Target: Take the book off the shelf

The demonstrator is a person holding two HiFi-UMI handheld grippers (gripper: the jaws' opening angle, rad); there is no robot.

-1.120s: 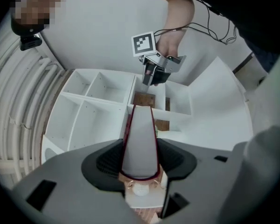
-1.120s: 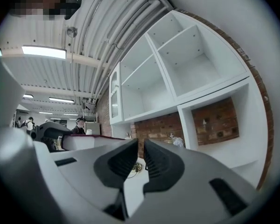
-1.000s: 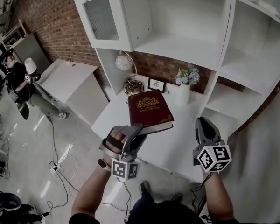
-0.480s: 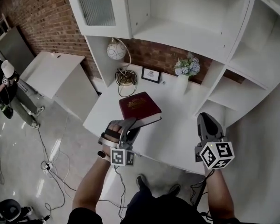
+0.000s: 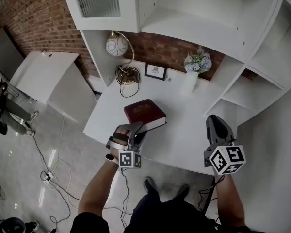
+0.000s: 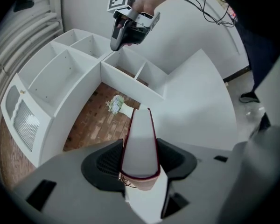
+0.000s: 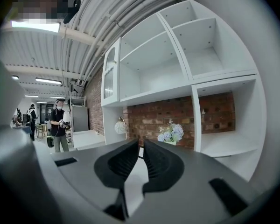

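Note:
The dark red book (image 5: 144, 113) with gold print on its cover lies nearly flat, low over the white desk (image 5: 184, 144). My left gripper (image 5: 135, 130) is shut on its near edge. In the left gripper view, the book (image 6: 140, 139) stands edge-on between both pads (image 6: 107, 160), page block toward the camera. I cannot tell whether it touches the desk. My right gripper (image 5: 215, 126) hovers over the desk's right part, shut and holding nothing. It also shows in the left gripper view as the right gripper (image 6: 123, 31). The right gripper view shows its jaws (image 7: 140, 160) almost together.
White shelf unit (image 5: 199, 28) rises behind the desk, its compartments bare. At the desk's back stand a flower vase (image 5: 198, 64), a small picture frame (image 5: 155, 72) and a globe lamp (image 5: 115, 46). A white cabinet (image 5: 43, 76) and a person (image 5: 0, 106) are at left; cables lie on the floor.
The book has come down and tipped from cover-up-facing to nearly flat over the desk, still in my left gripper. The right gripper has barely moved.

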